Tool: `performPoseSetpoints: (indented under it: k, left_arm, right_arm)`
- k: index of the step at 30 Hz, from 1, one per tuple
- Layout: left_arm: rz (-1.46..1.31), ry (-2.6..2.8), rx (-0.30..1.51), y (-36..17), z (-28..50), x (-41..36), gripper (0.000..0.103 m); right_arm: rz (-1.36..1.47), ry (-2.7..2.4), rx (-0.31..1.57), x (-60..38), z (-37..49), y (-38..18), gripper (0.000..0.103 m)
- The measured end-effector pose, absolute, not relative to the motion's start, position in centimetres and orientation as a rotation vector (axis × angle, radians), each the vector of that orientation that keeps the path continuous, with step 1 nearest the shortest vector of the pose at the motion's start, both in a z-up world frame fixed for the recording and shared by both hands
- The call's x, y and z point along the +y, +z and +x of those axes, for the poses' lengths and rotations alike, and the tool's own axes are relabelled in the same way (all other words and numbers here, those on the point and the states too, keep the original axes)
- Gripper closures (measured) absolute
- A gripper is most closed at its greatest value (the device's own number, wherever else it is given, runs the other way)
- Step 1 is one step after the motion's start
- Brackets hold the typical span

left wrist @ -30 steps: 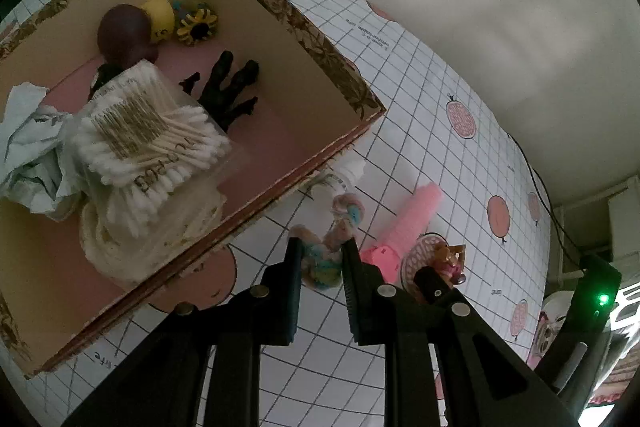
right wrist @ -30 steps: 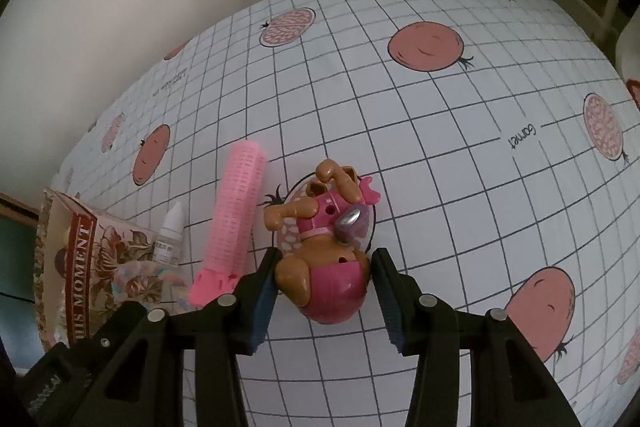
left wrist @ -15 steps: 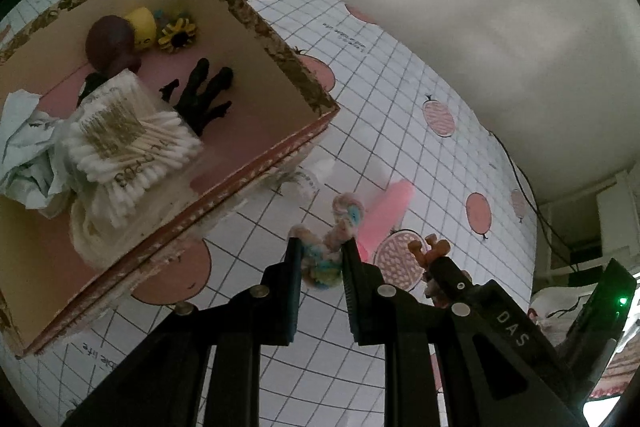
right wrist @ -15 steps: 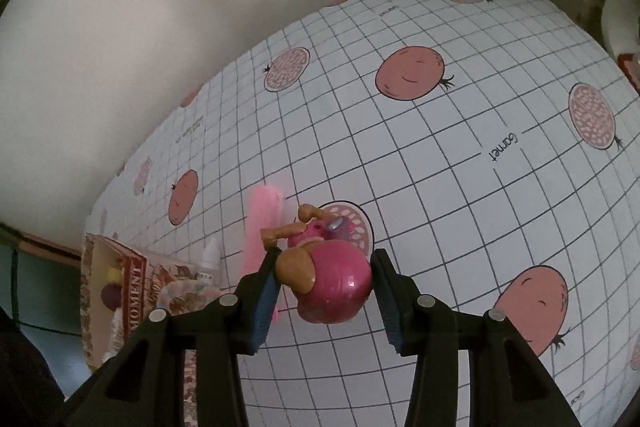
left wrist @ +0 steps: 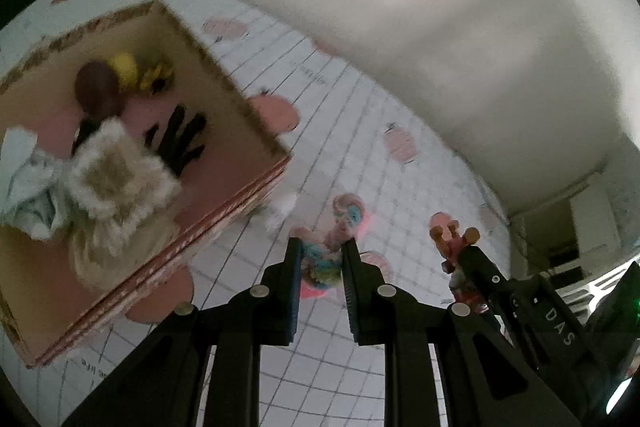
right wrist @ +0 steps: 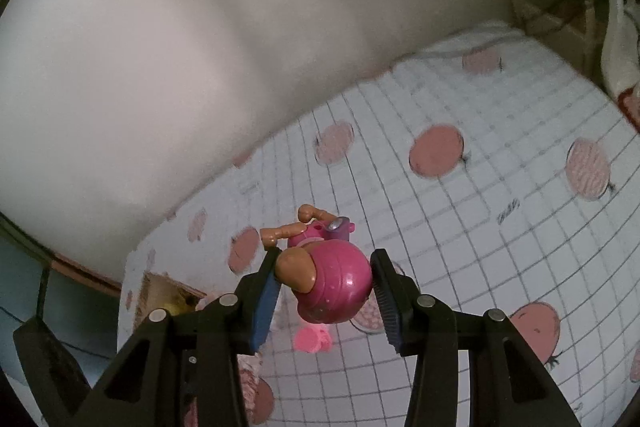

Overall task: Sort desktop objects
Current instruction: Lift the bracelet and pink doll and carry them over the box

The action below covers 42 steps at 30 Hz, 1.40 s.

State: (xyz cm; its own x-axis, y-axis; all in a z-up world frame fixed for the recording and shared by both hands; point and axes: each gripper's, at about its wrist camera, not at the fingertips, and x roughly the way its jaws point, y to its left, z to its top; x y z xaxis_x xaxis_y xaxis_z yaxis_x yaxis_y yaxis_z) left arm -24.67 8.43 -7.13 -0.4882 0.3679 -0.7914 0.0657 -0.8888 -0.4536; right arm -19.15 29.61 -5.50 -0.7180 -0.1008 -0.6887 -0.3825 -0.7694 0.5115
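My left gripper [left wrist: 320,259] is shut on a pastel scrunchie [left wrist: 332,251] and holds it above the gridded cloth, to the right of the open cardboard box [left wrist: 224,95]. The box holds cotton swabs [left wrist: 116,179], a dark ball [left wrist: 96,91], a black hair claw [left wrist: 176,143] and crumpled paper [left wrist: 28,171]. My right gripper [right wrist: 324,279] is shut on a pink toy dog [right wrist: 328,279] and holds it high above the table. The toy dog also shows in the left wrist view [left wrist: 456,247].
A small white dropper bottle [left wrist: 280,211] lies by the box's right corner. A pink hair roller [right wrist: 312,339] lies on the cloth below the toy. The box corner [right wrist: 168,295] shows at lower left in the right wrist view. A pale wall stands behind the table.
Both grippers have risen from the table with their objects. The scrunchie and the toy dog are now lifted clear of the cloth, and the table looks farther away.
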Motion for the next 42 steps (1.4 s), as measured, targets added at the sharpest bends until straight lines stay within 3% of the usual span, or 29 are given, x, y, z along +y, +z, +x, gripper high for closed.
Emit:
performPoseSetpoints:
  k: [15,42]
  left_arm:
    - [-1.269,2.51,-0.771,-3.4,-23.8,5.7,0.083]
    - [-1.201,2.724,-1.227,-3.7,-21.3,-12.7,0.083]
  right_arm:
    - [-0.978,2.739,0.94,26.4,-19.0,-2.2,0.055]
    - [-1.207,2.975,0.742,11.4,-21.9,-4.7,0.055]
